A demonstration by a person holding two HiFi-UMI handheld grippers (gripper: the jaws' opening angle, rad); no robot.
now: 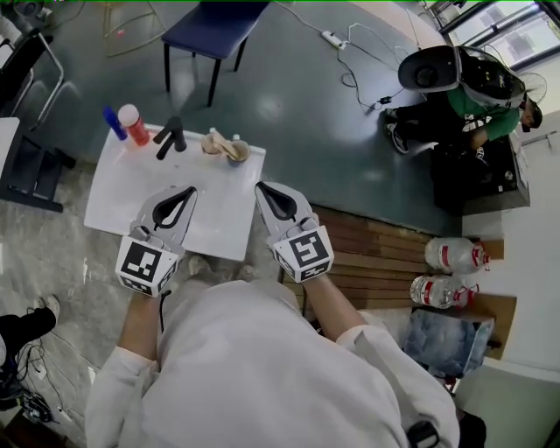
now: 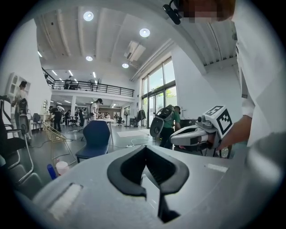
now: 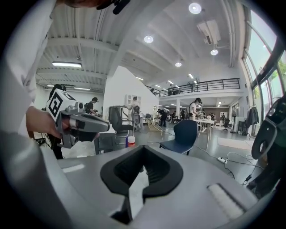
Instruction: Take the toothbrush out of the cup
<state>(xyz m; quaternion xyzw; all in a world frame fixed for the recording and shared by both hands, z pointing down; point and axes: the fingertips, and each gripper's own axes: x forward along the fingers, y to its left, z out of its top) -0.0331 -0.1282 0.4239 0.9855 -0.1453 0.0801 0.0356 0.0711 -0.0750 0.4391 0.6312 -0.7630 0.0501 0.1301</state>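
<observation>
Both grippers are held low over the near half of the white table (image 1: pixel 114 197), side by side and apart from each other. The left gripper (image 1: pixel 188 191) is clenched, its black pads brought together at the tips with nothing caught between them. The right gripper (image 1: pixel 263 187) is likewise clenched and empty.

The task's things are found at the table's far edge, well beyond both grippers. A tan cup (image 1: pixel 213 143) is set there, touching a second tan vessel (image 1: pixel 237 151) on its right; pale slender ends are seen rising out of them, and the toothbrush (image 1: pixel 213 133) is taken to be the one standing in the cup, though it is too small for this to be told with certainty; neither gripper is touching it.

Further left along the same edge a red container with a white cap (image 1: pixel 133 123) is seen upright; its contents cannot be made out. A slim blue item (image 1: pixel 114 123) lies just beside it, and a black forked object (image 1: pixel 170 136) lies between the red container and the cup.

Beyond the table a blue chair (image 1: pixel 214 26) is placed on the grey floor. To the right, two clear plastic bottles with red caps (image 1: pixel 455 255) are laid on their sides on a wooden slatted platform (image 1: pixel 367 254); what is in them cannot be told.
</observation>
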